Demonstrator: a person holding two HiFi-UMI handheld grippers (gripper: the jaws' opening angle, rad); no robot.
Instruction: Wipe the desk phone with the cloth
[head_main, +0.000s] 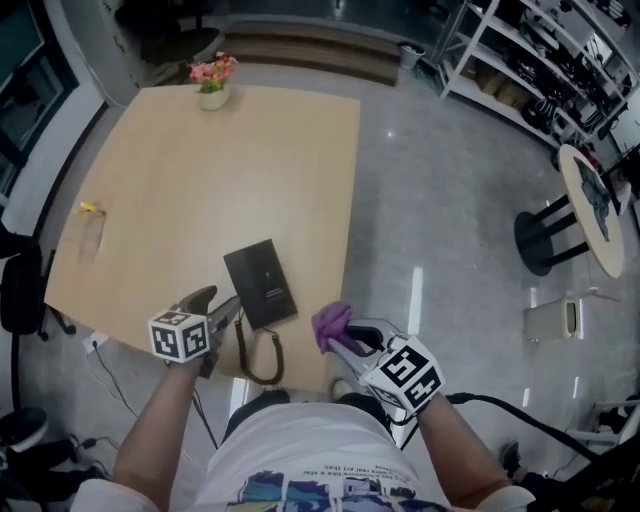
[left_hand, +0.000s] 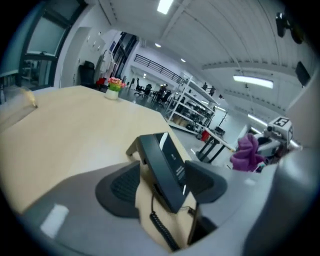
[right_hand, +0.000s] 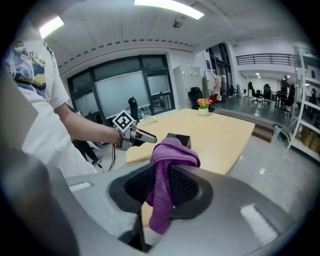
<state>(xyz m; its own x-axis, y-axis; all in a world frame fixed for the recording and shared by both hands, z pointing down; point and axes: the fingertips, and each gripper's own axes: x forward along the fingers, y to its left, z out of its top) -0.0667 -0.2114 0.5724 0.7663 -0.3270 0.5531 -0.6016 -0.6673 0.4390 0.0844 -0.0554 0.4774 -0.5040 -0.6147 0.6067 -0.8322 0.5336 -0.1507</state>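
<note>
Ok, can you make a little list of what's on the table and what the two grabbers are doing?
Table: light wood
Desk phone: black, near the table's front edge
Cord: coiled, by the same edge
Flowers: in a pot, far edge
Left gripper: jaws apart, phone in line between them, not gripped
Right gripper: jaws shut on the purple cloth, beside the phone, not touching it

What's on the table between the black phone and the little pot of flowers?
Nothing. The head view shows only bare wooden table between the desk phone and the flower pot.
</note>
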